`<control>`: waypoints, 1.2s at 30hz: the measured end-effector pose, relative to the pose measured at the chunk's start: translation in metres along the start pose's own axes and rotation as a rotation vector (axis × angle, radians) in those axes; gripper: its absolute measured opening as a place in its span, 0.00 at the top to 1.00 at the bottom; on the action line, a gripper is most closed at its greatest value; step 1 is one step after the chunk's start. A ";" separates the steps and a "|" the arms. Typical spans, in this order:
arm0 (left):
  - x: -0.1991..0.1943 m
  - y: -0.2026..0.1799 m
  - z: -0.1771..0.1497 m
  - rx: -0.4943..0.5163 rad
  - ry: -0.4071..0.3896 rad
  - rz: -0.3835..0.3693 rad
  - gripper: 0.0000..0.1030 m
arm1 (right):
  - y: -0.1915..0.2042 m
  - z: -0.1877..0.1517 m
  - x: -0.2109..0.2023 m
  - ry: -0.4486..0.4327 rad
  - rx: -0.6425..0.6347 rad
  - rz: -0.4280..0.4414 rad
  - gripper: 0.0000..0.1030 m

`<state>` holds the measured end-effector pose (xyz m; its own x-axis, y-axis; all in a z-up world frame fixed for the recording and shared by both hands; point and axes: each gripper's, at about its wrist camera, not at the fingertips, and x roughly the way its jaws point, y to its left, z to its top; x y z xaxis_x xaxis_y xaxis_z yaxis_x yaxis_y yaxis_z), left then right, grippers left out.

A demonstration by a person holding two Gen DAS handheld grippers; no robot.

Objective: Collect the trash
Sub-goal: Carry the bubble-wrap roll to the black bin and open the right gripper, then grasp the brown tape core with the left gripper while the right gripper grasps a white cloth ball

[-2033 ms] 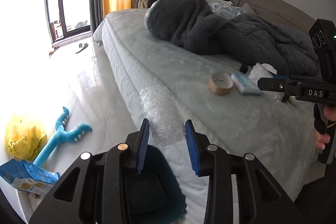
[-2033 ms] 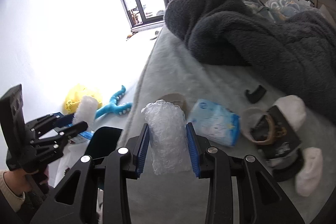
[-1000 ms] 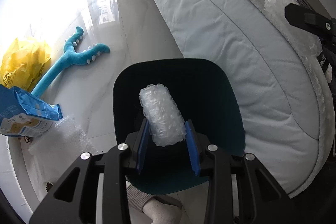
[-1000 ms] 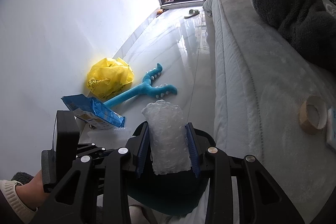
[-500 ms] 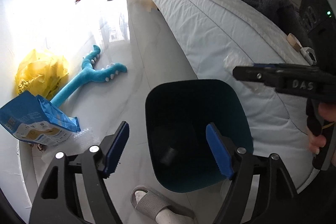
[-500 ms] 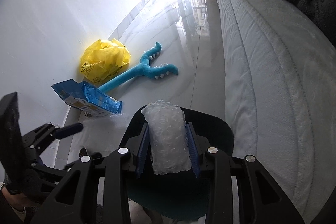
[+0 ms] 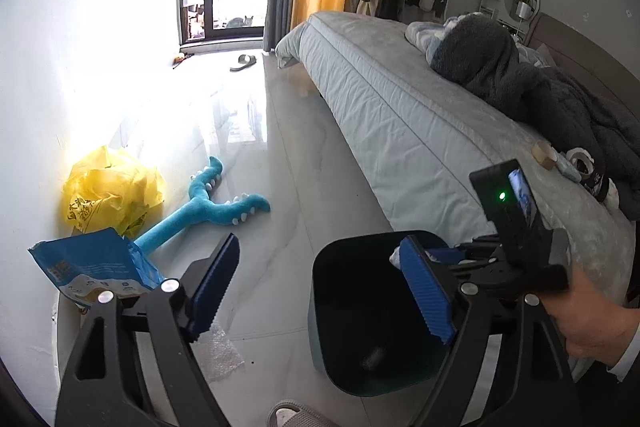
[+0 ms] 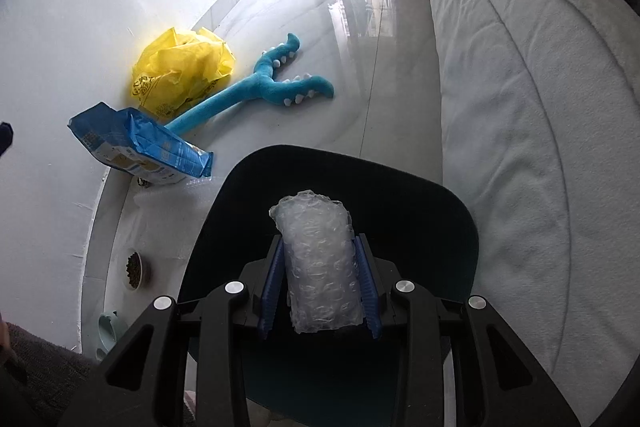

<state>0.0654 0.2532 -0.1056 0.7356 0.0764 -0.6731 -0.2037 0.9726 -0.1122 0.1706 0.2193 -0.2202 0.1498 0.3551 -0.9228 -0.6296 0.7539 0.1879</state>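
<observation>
A dark teal trash bin [image 7: 344, 311] stands on the floor beside the bed; it also shows in the right wrist view [image 8: 432, 211]. My right gripper [image 8: 320, 291] is shut on a roll of clear bubble wrap [image 8: 318, 271] and holds it over the bin's opening. In the left wrist view the right gripper's body [image 7: 516, 251] hangs over the bin's right rim. My left gripper [image 7: 320, 291] is wide open and empty, above the bin's left side. A tape roll [image 7: 544, 154] and other litter lie on the bed.
A yellow plastic bag [image 8: 180, 71], a blue plush toy [image 8: 256, 87] and a blue packet [image 8: 136, 147] lie by the wall. Loose bubble wrap [image 7: 216, 355] lies on the floor. The bed [image 8: 520, 107] runs along the right. A pet food bowl [image 8: 134, 269] sits at left.
My left gripper opened and dropped its bubble wrap into the bin, then tilted up. My right gripper carried its bubble wrap from the bed to above the bin.
</observation>
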 end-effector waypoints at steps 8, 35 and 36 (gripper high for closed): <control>-0.013 0.002 0.006 -0.011 -0.050 0.004 0.13 | 0.004 -0.004 0.015 0.047 -0.020 -0.017 0.65; -0.045 -0.036 0.047 -0.034 -0.163 -0.006 0.07 | 0.030 -0.008 -0.067 -0.124 -0.161 0.007 0.27; -0.045 -0.040 0.049 -0.029 -0.171 -0.008 0.07 | 0.028 -0.008 -0.074 -0.140 -0.166 0.005 0.27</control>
<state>0.0720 0.2213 -0.0347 0.8357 0.1077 -0.5385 -0.2142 0.9668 -0.1391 0.1355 0.2102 -0.1495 0.2433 0.4404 -0.8642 -0.7458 0.6546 0.1236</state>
